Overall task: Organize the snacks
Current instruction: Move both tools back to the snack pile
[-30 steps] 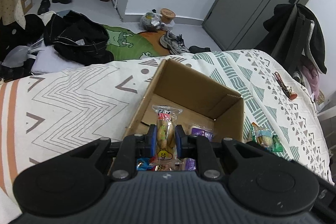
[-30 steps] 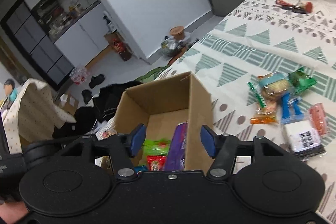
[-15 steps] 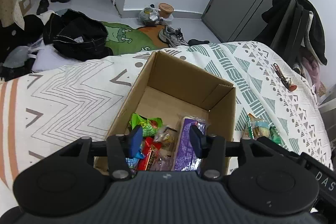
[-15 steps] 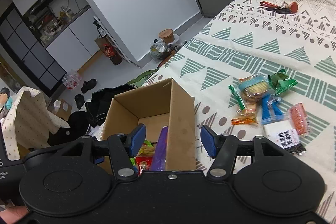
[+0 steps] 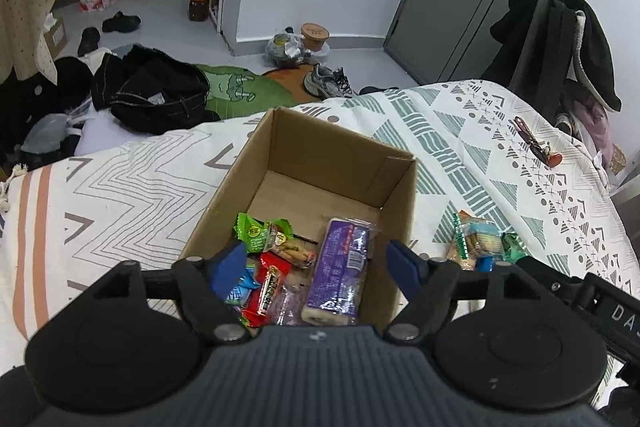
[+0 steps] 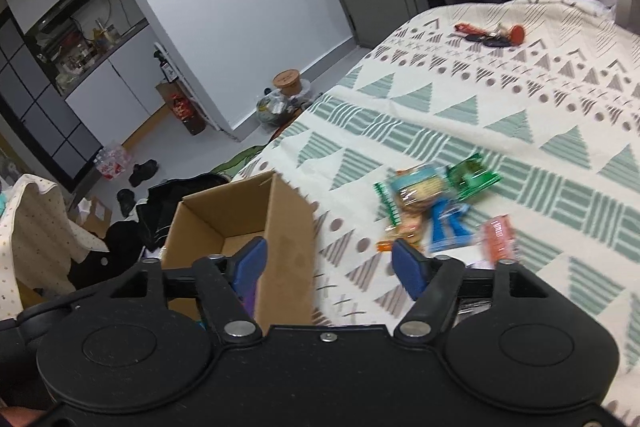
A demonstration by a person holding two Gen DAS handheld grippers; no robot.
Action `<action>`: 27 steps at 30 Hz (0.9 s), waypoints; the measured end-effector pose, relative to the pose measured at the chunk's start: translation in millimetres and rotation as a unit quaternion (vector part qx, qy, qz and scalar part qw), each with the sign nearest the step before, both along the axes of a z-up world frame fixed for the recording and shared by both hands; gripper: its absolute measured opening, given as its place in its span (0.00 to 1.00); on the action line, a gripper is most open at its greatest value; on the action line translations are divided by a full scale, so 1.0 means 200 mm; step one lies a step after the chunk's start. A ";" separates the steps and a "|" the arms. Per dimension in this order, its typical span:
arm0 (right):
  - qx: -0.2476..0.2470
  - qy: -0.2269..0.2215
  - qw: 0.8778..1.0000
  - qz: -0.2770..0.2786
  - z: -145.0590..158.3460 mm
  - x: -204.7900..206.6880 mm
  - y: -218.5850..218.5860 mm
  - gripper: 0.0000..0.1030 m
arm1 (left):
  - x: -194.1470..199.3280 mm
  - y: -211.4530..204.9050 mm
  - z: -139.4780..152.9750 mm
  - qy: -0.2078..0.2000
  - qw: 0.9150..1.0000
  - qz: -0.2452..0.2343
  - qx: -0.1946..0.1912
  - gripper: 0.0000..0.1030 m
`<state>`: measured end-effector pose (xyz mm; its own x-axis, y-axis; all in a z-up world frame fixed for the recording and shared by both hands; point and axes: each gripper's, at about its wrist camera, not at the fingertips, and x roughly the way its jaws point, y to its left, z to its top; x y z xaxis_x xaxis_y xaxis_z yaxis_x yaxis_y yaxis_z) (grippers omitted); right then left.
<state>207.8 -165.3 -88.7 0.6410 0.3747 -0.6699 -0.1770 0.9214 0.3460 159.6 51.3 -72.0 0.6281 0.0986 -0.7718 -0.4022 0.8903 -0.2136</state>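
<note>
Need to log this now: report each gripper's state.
Left gripper: open, empty, above the box.
Right gripper: open, empty.

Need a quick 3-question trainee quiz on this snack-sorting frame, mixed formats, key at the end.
1. True or false: the left gripper is shut on a snack.
2. Where does the purple packet lie? A) on the bedspread B) inside the cardboard box C) on the floor
3. Fill in: the loose snacks outside the box lie on the ____.

Key: 1 false, it is open and empty, like the right gripper. 2 B. 3 bedspread.
</note>
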 end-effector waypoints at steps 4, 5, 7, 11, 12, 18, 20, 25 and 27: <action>-0.012 -0.006 1.000 -0.006 0.04 -0.01 -0.09 0.75 | -0.02 -0.05 0.03 -0.001 1.000 0.001 0.008 0.77; -0.014 -0.004 1.000 -0.008 0.04 -0.01 -0.12 0.76 | -0.02 -0.07 0.05 -0.003 1.000 0.002 0.008 0.78; -0.016 -0.002 1.000 -0.011 0.05 -0.01 -0.17 0.77 | -0.03 -0.10 0.07 -0.004 1.000 0.003 0.010 0.79; -0.018 -0.005 1.000 -0.015 0.08 -0.03 -0.25 0.83 | -0.05 -0.16 0.11 -0.011 1.000 -0.003 0.015 0.82; -0.018 -0.007 1.000 -0.017 0.08 -0.03 -0.28 0.84 | -0.05 -0.18 0.12 -0.013 1.000 -0.005 0.017 0.82; -0.006 -0.013 0.999 -0.034 0.13 -0.05 -0.42 0.91 | -0.07 -0.27 0.19 -0.023 0.999 -0.014 0.037 0.87; -0.002 -0.012 0.999 -0.041 0.14 -0.05 -0.47 0.92 | -0.08 -0.31 0.20 -0.029 0.998 -0.021 0.048 0.88; 0.002 -0.011 0.999 -0.048 0.14 -0.05 -0.58 0.95 | -0.09 -0.38 0.24 -0.031 0.998 -0.034 0.051 0.89; 0.000 -0.010 0.999 -0.050 0.13 -0.06 -0.62 0.95 | -0.09 -0.41 0.25 -0.033 0.997 -0.040 0.052 0.90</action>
<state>196.7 -289.9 -62.4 0.6889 0.3072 -0.6566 -0.0905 0.9351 0.3425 140.6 -30.8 -21.2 0.6869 0.1233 -0.7162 -0.3162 0.9381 -0.1417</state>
